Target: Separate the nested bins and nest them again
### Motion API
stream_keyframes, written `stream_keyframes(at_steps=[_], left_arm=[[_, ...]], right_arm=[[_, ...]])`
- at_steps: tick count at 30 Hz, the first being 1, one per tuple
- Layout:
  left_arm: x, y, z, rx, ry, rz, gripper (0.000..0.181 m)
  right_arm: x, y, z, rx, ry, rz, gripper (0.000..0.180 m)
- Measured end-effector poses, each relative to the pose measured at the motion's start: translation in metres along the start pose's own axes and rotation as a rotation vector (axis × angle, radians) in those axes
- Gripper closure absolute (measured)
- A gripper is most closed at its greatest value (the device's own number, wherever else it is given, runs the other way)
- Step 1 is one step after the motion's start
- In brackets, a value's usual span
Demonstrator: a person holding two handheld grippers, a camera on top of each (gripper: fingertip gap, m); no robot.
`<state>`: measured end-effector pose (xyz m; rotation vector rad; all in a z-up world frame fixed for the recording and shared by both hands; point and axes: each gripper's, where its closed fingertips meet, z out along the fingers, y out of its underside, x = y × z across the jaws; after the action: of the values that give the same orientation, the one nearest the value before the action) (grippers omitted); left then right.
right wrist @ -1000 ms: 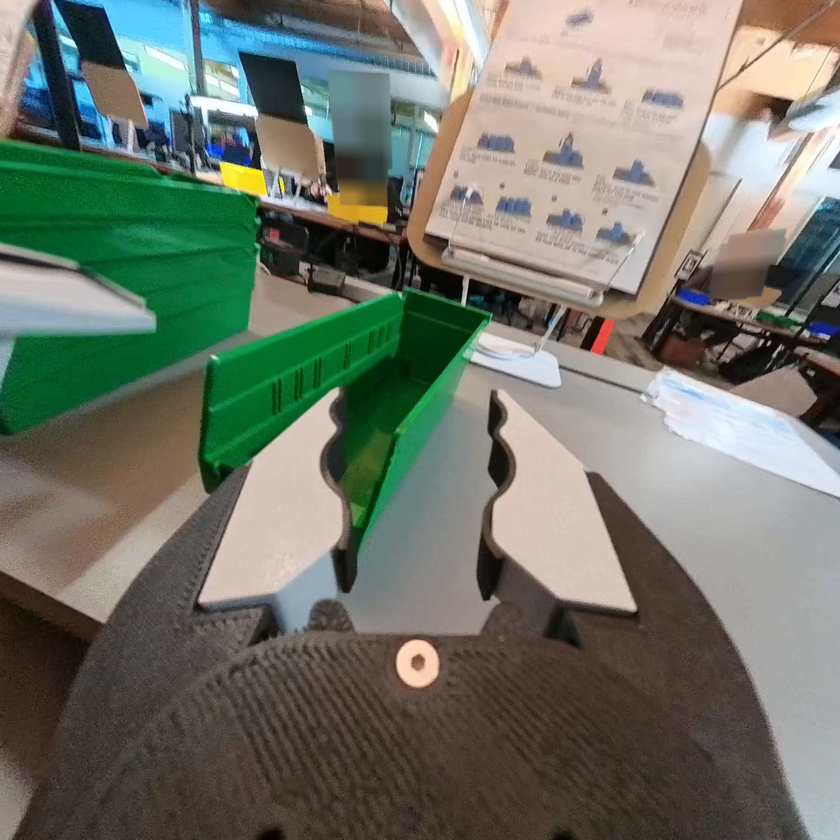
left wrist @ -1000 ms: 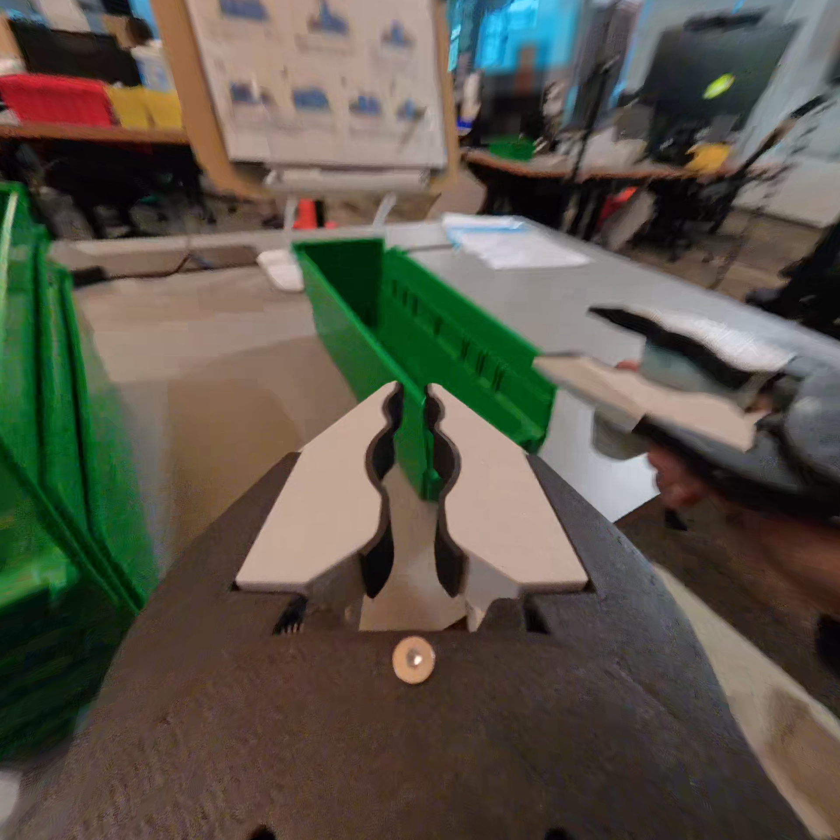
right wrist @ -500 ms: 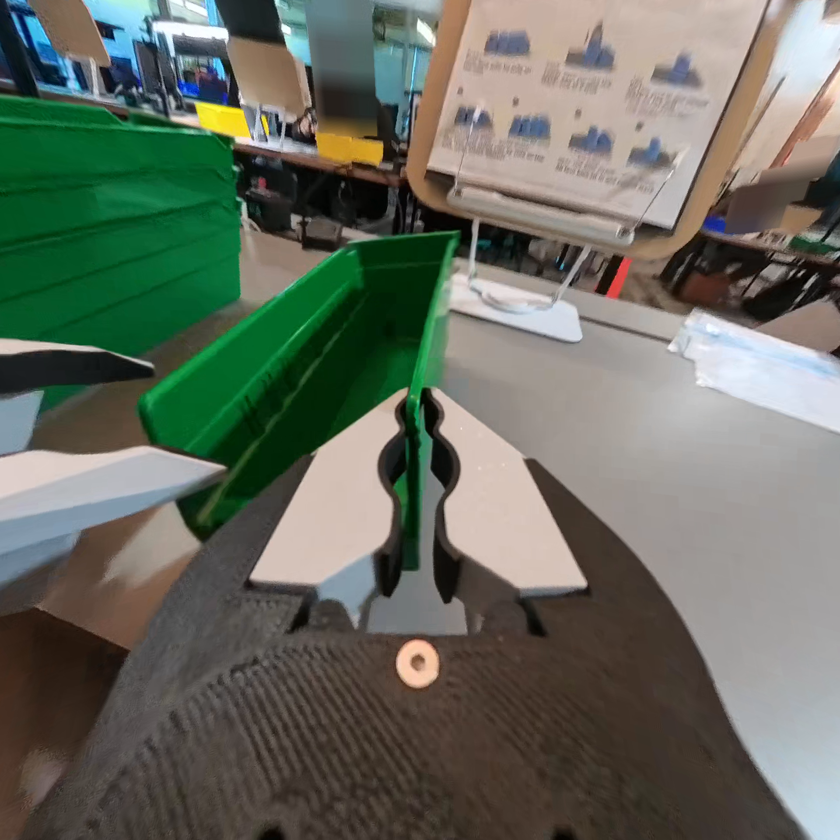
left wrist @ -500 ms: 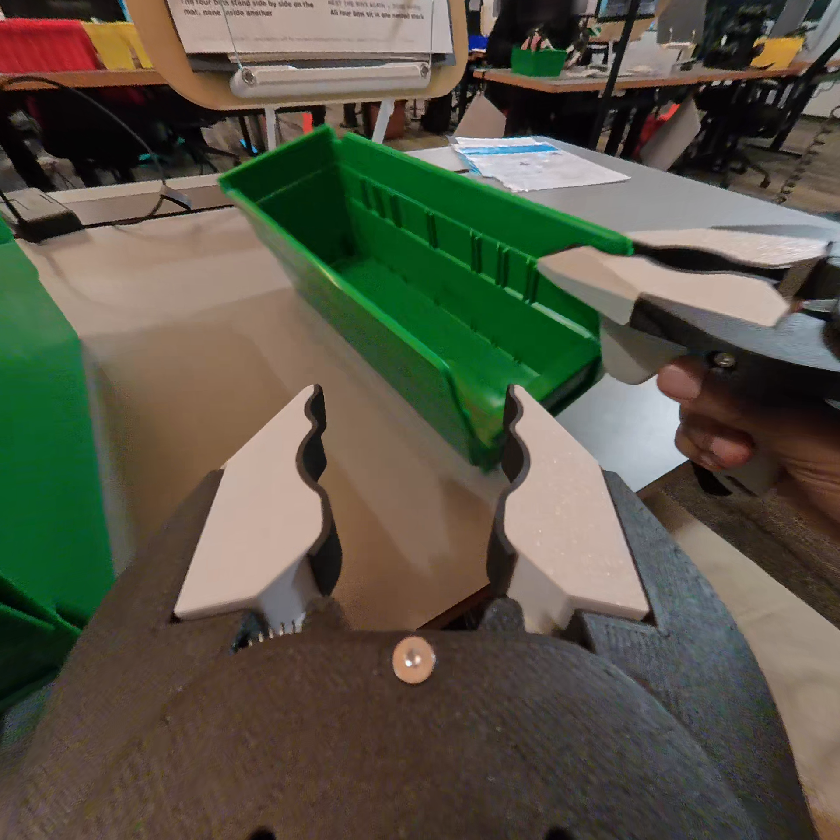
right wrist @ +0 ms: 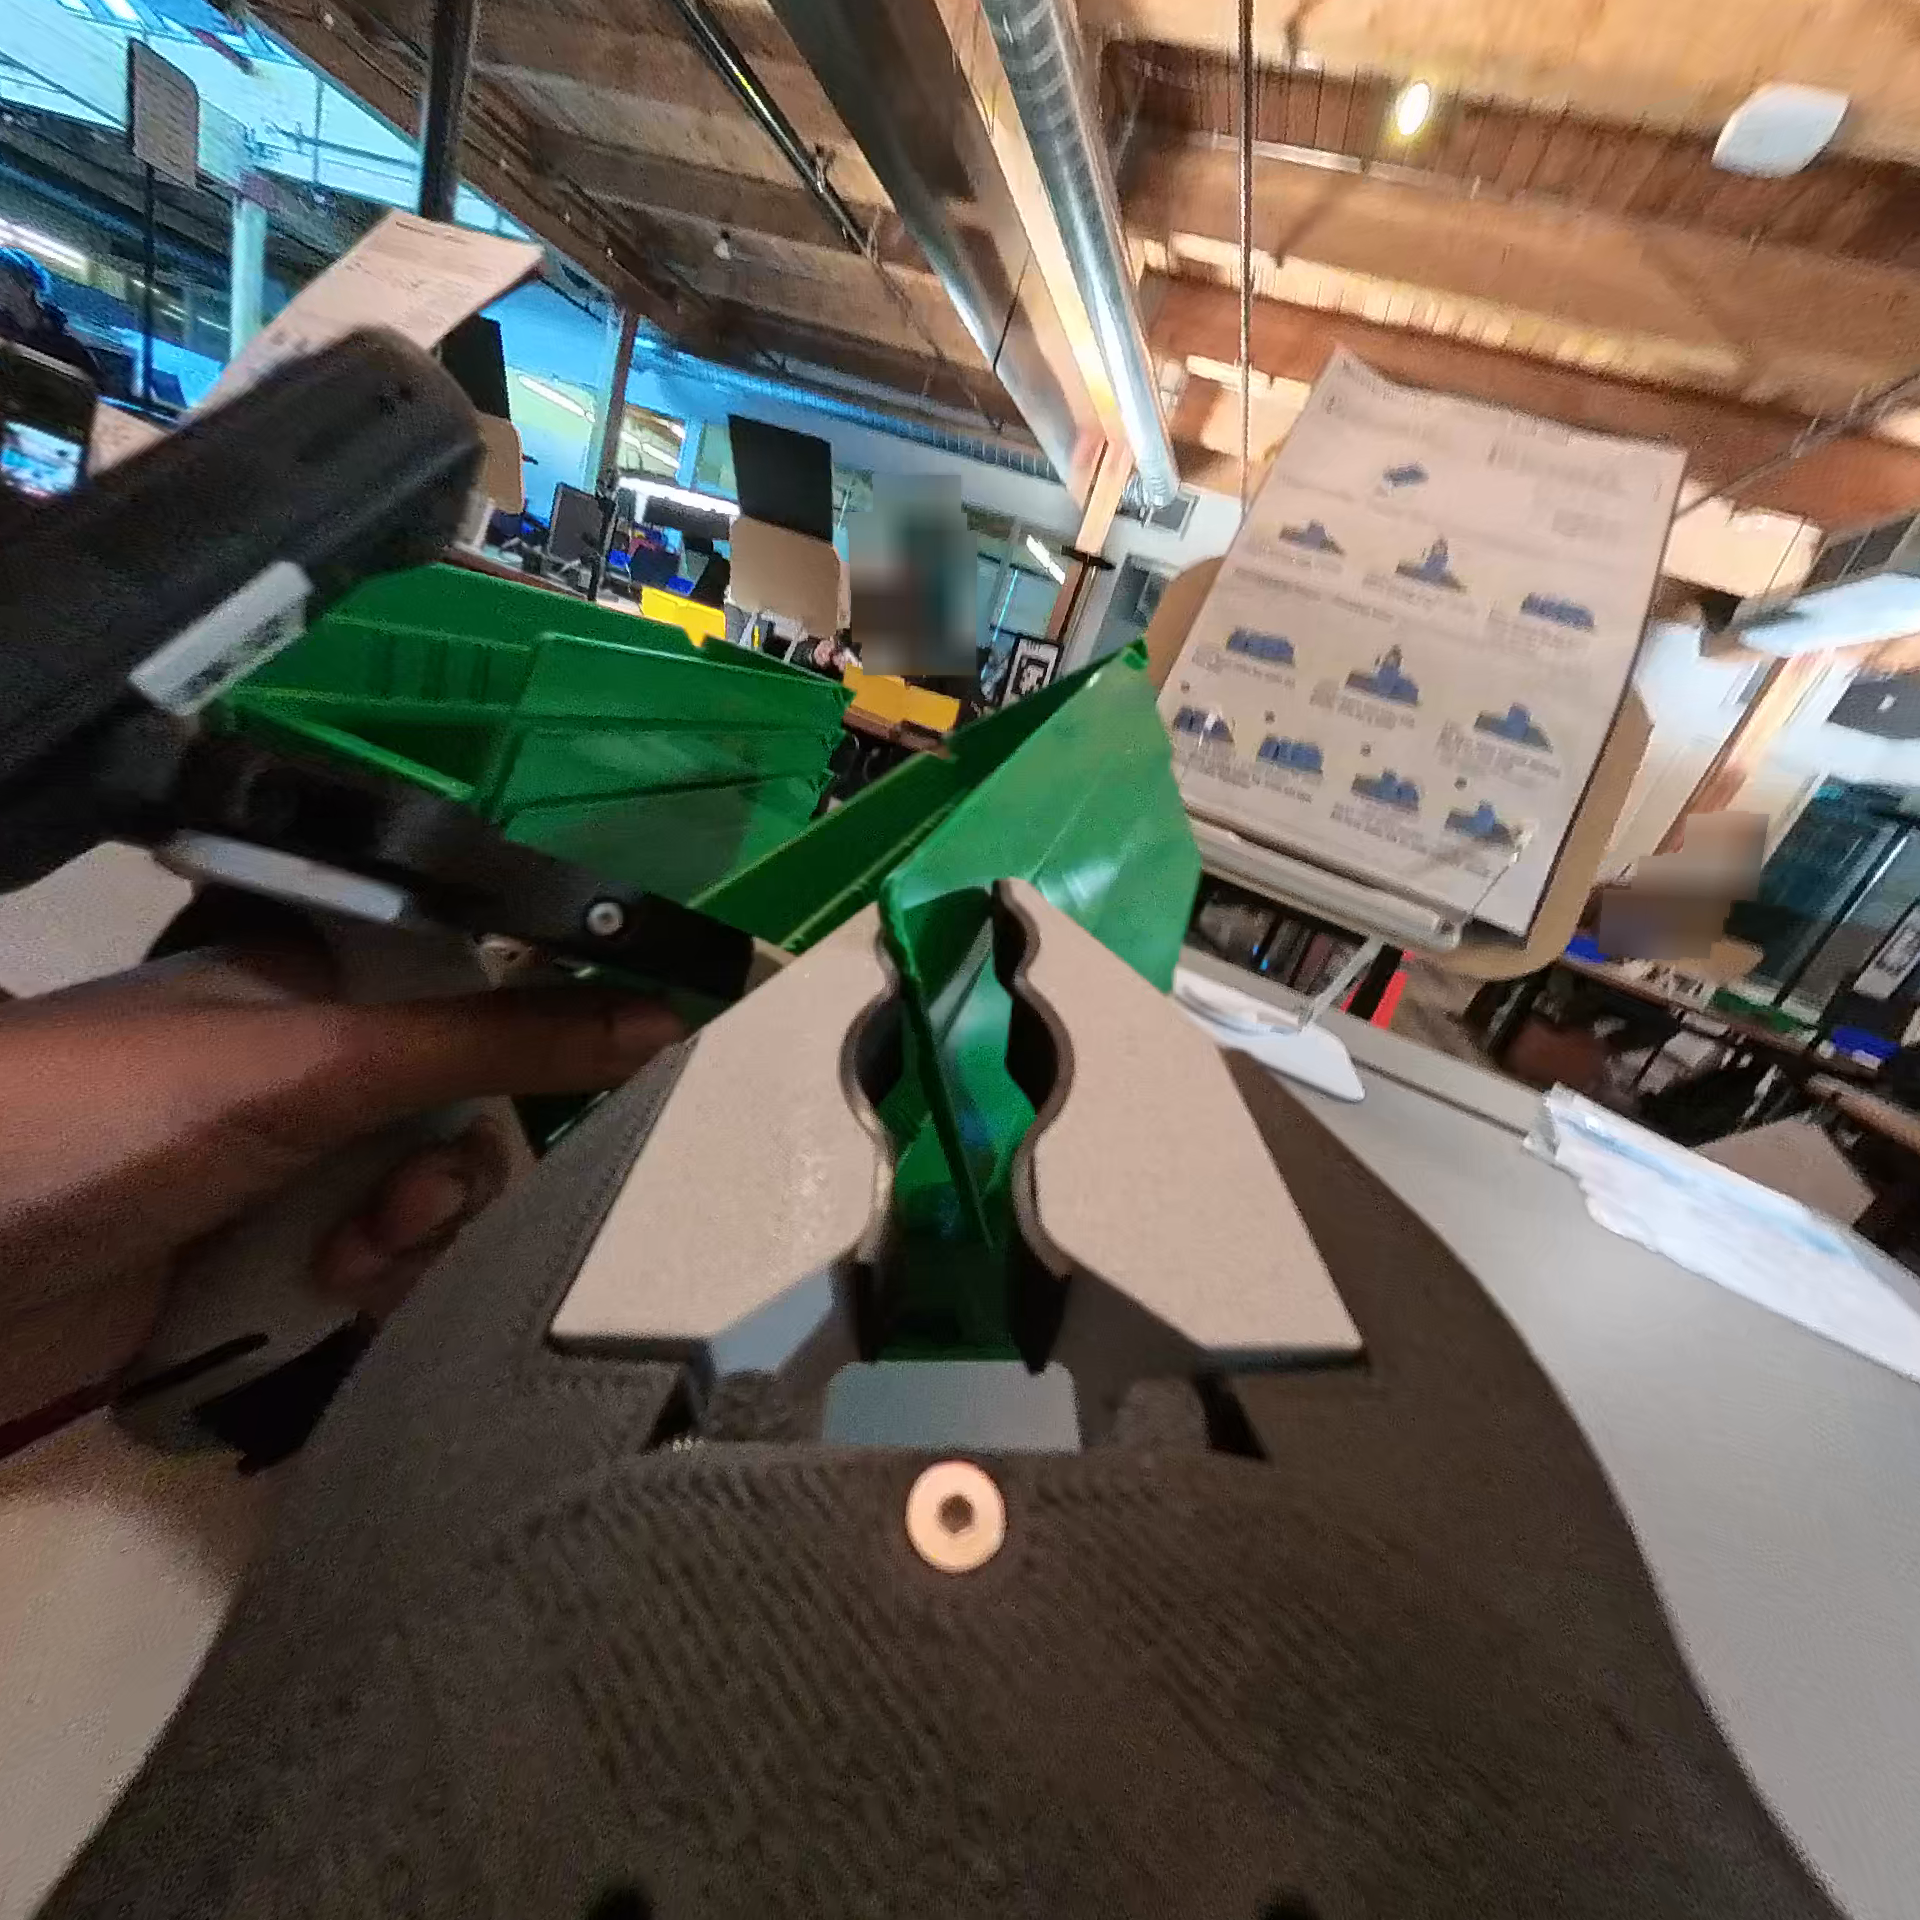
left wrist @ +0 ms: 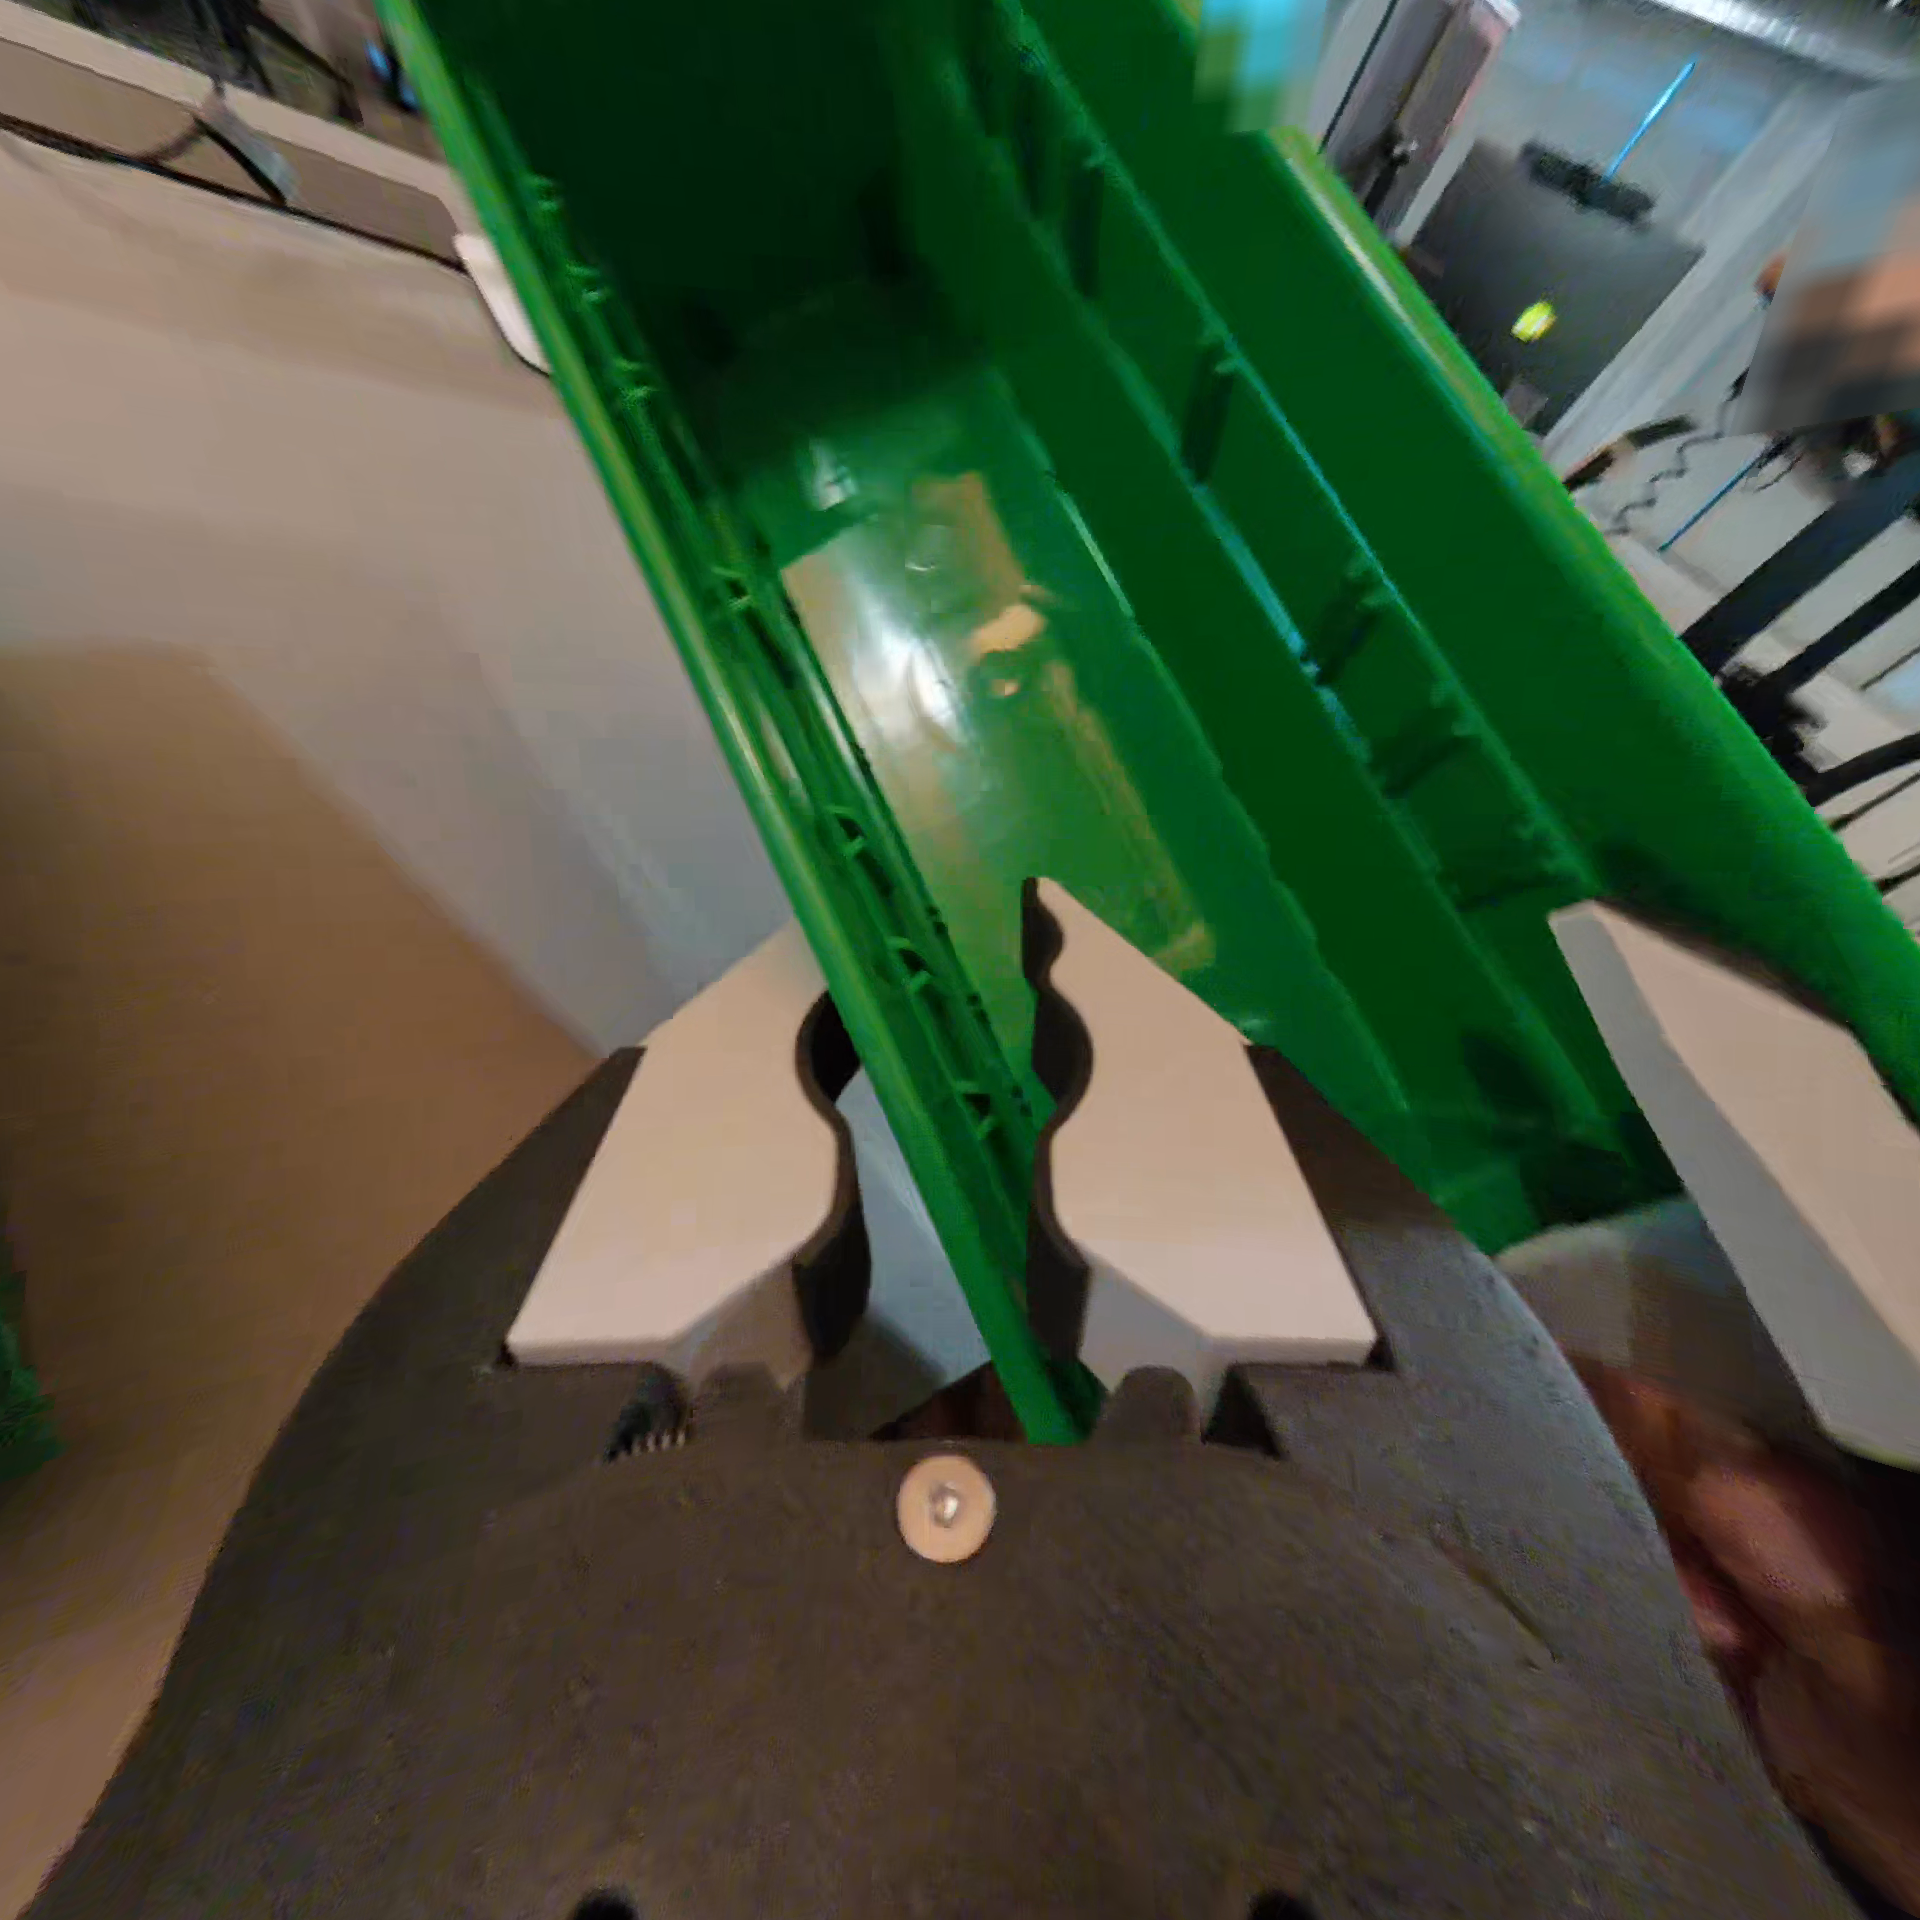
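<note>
A long narrow green bin (left wrist: 1039, 520) is lifted off the table and tilted, its open inside facing the left wrist camera. My left gripper (left wrist: 925, 935) is shut on the bin's ribbed left rim, which runs slantwise between the pads. My right gripper (right wrist: 940, 925) is shut on the other side wall of the same bin (right wrist: 1081, 810). The left gripper (right wrist: 717, 966) and the hand holding it show at the left of the right wrist view. One right finger (left wrist: 1714, 1039) shows under the bin at the right of the left wrist view.
Larger green bins (right wrist: 623, 727) stand behind the left gripper. A sign board on a clear stand (right wrist: 1434, 644) is at the back of the grey table (right wrist: 1558, 1403), with white papers (right wrist: 1714, 1216) to its right. A tan mat (left wrist: 208, 935) lies at the left.
My left gripper opened, then closed on the bin's left rim. My right gripper closed on the right wall. Both have lifted and tilted the bin, and the wall now sits slanted between the right pads.
</note>
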<state>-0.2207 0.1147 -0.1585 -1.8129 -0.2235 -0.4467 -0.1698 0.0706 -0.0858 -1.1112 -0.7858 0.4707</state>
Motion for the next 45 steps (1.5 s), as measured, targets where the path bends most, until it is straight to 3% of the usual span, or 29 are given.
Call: stream_keyframes(at_steps=[3,9,11,13,18,21,30,34,39,45], left_arm=[[-0.003,-0.008,-0.006,0.028,0.037,-0.114,0.172],[0.017,-0.049,-0.027,0.170,0.060,-0.029,0.179],[0.028,-0.070,-0.039,0.222,0.067,-0.003,0.179],[0.031,-0.101,-0.053,0.287,0.047,0.034,0.179],[-0.001,-0.209,-0.109,0.474,-0.154,0.224,0.177],[-0.036,-0.252,-0.135,0.427,-0.301,0.280,0.177],[-0.115,-0.217,-0.141,0.028,-0.537,0.337,0.177],[-0.123,-0.192,-0.126,-0.113,-0.514,0.334,0.177],[-0.140,-0.185,-0.119,-0.147,-0.621,0.370,0.177],[-0.149,-0.171,-0.116,-0.204,-0.596,0.317,0.177]], right_arm=[[-0.010,-0.010,-0.005,0.047,-0.019,-0.068,0.165],[-0.008,-0.047,-0.021,0.224,0.027,-0.179,0.157],[-0.005,-0.061,-0.028,0.266,0.036,-0.157,0.143],[0.000,-0.065,-0.030,0.259,0.031,-0.081,0.131],[0.002,-0.039,-0.019,0.145,-0.014,-0.023,0.124],[-0.007,-0.018,-0.011,0.053,-0.066,-0.060,0.123],[-0.029,0.065,0.003,-0.330,-0.223,0.003,0.112],[-0.030,0.069,0.005,-0.344,-0.236,0.002,0.111],[-0.036,0.068,0.003,-0.338,-0.256,-0.015,0.111],[-0.038,0.067,0.003,-0.326,-0.263,-0.034,0.112]])
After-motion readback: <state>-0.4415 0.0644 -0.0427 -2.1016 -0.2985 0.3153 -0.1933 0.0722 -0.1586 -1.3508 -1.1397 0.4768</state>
